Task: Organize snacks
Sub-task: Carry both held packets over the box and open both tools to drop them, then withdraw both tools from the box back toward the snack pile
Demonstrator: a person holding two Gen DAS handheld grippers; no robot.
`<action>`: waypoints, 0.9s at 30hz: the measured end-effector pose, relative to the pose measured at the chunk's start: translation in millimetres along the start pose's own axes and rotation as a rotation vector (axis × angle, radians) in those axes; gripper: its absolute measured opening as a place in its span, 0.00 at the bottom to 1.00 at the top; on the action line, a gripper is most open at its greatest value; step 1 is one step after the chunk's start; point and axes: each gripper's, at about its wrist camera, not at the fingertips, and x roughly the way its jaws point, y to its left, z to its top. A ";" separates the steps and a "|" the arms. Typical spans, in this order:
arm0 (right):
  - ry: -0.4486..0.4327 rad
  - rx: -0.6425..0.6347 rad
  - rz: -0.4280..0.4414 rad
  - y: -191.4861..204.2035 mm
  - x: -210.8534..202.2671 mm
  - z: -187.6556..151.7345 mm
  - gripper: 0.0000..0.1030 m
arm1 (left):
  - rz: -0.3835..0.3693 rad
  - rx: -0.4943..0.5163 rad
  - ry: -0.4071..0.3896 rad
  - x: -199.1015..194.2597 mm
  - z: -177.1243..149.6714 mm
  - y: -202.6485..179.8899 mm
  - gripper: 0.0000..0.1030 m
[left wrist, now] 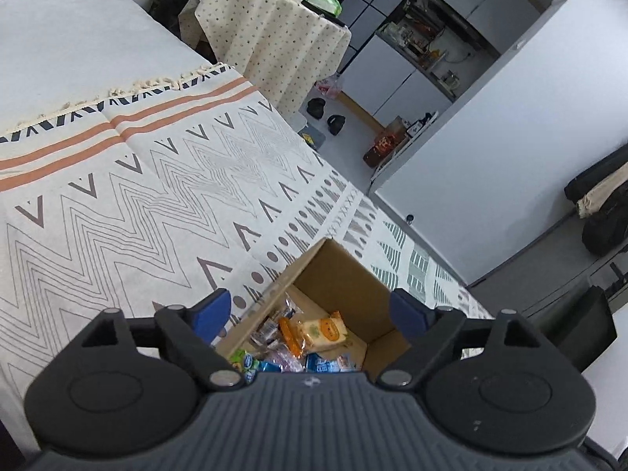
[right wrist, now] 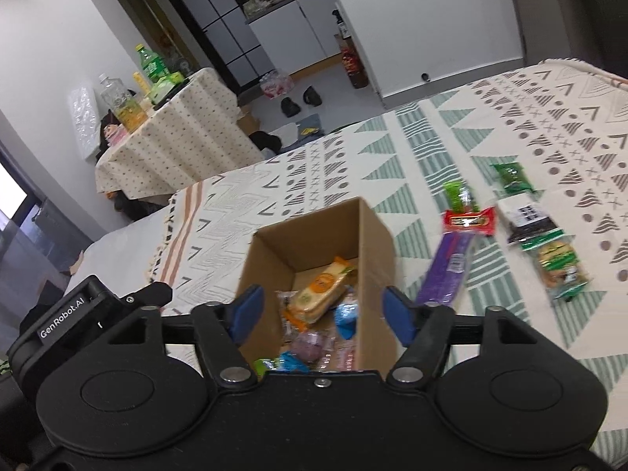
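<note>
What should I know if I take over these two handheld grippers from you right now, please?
Left gripper: open, empty, above the cardboard box.
Right gripper: open, empty, over the same box.
Done: several wrapped snacks are in the box, an orange-and-cream packet on top.
Left: on the patterned blanket, right of the box, lie a purple packet, a red bar, two green packets, a black-and-white packet and a clear cracker pack.

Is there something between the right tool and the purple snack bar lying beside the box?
Nothing visible. The right tool is open above the cardboard box; the long purple snack bar lies uncovered on the patterned cloth.
</note>
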 end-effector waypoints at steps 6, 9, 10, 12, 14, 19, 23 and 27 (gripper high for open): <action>-0.019 -0.021 -0.052 -17.5 -9.6 5.3 0.81 | 0.031 0.058 0.015 0.6 -11.1 -17.0 0.85; -0.039 -0.027 -0.093 -29.4 -16.2 6.9 0.84 | 0.031 0.099 0.022 1.1 -18.6 -28.2 0.89; -0.044 -0.021 -0.103 -34.8 -18.3 7.3 0.85 | 0.026 0.108 0.019 1.2 -20.8 -31.5 0.92; -0.049 0.000 -0.111 -47.2 -22.0 8.7 0.85 | 0.024 0.143 -0.007 -1.7 -27.2 -40.0 0.96; -0.054 0.011 -0.119 -58.3 -26.0 9.9 0.85 | 0.036 0.187 -0.018 -2.2 -33.6 -50.0 1.00; -0.080 0.020 -0.140 -85.0 -37.7 11.0 0.88 | -0.003 0.237 0.021 3.1 -48.4 -69.0 1.00; -0.091 0.041 -0.148 -108.0 -44.9 11.4 0.94 | -0.023 0.285 0.022 4.0 -60.7 -83.5 1.00; -0.071 0.062 -0.163 -130.2 -45.1 9.6 0.95 | -0.048 0.319 0.032 6.6 -72.1 -96.4 1.00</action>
